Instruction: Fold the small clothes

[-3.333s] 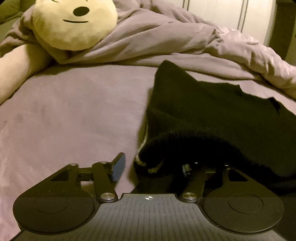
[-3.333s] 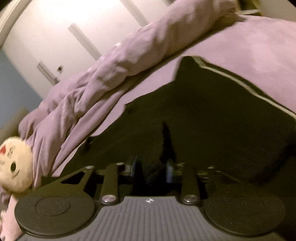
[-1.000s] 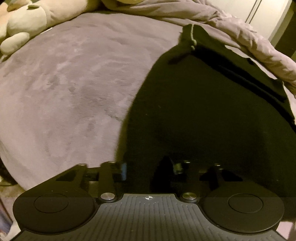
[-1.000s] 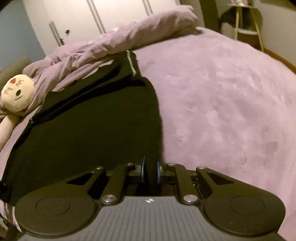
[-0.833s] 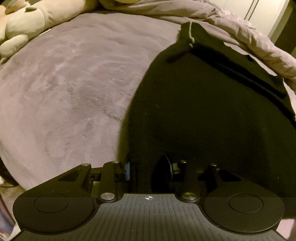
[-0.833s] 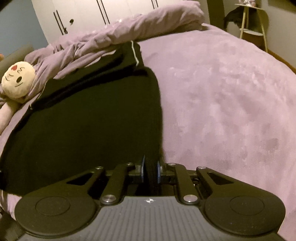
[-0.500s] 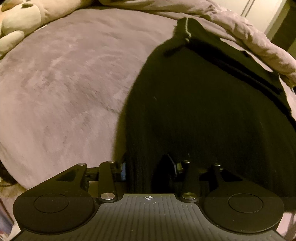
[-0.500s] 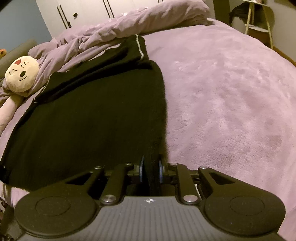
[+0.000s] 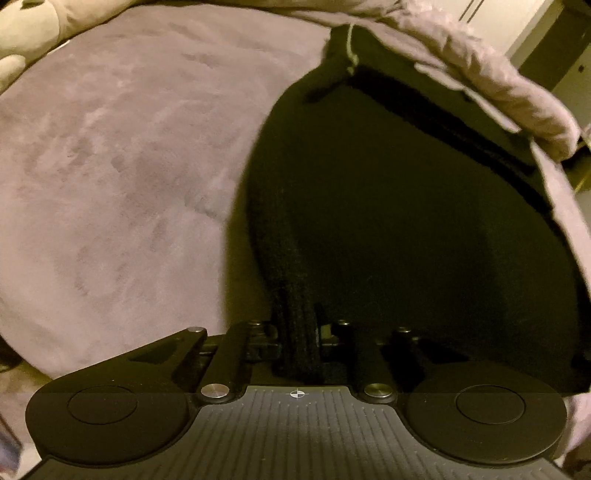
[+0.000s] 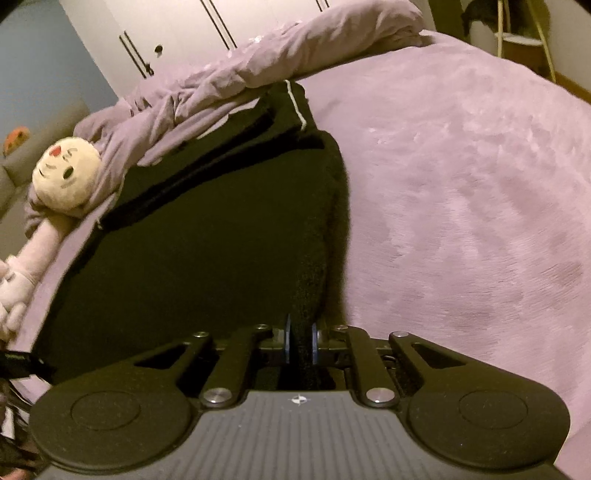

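A black garment point(image 9: 388, 206) with a thin white trim stripe lies spread on the purple bed; it also shows in the right wrist view point(image 10: 207, 240). My left gripper point(image 9: 298, 332) is shut on a bunched near corner of the garment at its left edge. My right gripper point(image 10: 300, 341) is shut on the near corner at its right edge. The cloth hangs taut from both grips toward the far end by the duvet.
A rumpled purple duvet point(image 10: 288, 48) lies along the far edge of the garment. A cream plush doll point(image 10: 66, 177) lies at the left by the duvet, its limbs showing in the left wrist view point(image 9: 26, 26). White wardrobe doors point(image 10: 177, 22) stand behind. A stand point(image 10: 524, 37) is at far right.
My left gripper has closed on the garment's near left corner; it was open around it a second ago. Both grippers have drawn back slightly with the cloth.
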